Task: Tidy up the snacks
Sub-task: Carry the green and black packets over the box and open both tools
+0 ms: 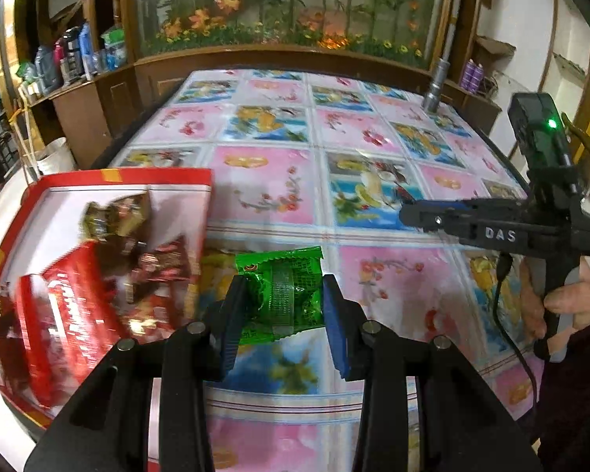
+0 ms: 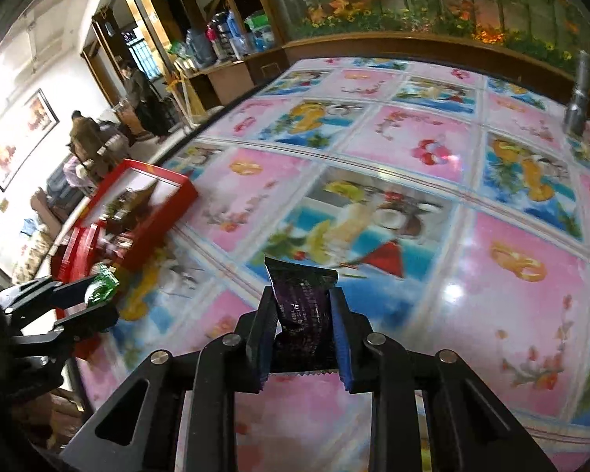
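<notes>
Left gripper (image 1: 281,295) – our fingers clamped on green snack packet (image 1: 281,287), held just right of red box (image 1: 110,181). Right gripper (image 2: 303,314) – our fingers clamped on dark purple snack packet (image 2: 303,303), over middle of bench (image 2: 491,275), well apart from box. Box at bench's left edge already holds heap of red and brown wrapped snacks (image 1: 137,244). We judge task well along: both held packets not yet in box, no other loose snacks visible on bench.

Green packet (image 1: 279,295), dark purple packet (image 2: 305,314), red box (image 1: 110,175), pink-and-blue floral tablecloth (image 1: 373,129).
</notes>
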Demonstrator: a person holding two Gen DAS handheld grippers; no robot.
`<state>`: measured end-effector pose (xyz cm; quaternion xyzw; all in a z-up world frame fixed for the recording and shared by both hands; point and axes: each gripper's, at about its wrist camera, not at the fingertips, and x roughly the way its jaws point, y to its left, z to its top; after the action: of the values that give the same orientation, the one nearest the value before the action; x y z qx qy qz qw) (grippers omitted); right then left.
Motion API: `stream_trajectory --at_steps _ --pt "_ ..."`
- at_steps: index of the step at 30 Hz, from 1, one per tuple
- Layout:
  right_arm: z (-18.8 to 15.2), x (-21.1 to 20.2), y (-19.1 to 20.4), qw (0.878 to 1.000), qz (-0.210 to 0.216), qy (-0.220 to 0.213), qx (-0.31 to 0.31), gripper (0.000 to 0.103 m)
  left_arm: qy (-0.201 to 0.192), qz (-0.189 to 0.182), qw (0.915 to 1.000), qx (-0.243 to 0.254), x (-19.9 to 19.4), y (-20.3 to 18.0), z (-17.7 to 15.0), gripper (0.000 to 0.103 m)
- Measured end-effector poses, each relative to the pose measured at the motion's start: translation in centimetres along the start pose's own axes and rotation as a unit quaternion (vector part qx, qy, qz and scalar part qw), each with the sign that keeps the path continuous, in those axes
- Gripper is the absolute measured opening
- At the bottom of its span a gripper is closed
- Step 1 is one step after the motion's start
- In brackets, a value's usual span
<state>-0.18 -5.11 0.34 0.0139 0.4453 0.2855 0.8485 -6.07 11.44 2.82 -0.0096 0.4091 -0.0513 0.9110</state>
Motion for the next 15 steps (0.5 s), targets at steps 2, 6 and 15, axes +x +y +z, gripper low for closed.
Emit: stream_trajectory --at_steps 2,6,15 --pt "0.4 0.2 1.0 1.000 0.021 -0.007 0.003 0.026 -0.010 0.010 0.9999 -0.010 -0.6 1.4 0.2 0.035" --pt "1.7 1.3 3.8 0.998 0.062 -0.020 0.014 0.026 -0.030 0.042 0.9981 -0.035 -1.9 5.0 0.3 0.035" --pt "5.5 5.8 13.8 0.986 0.163 -0.044 0.003 0.026 -0.054 0.107 0.9889 -0.088 -3.6 12.2 -0.5 0.036"
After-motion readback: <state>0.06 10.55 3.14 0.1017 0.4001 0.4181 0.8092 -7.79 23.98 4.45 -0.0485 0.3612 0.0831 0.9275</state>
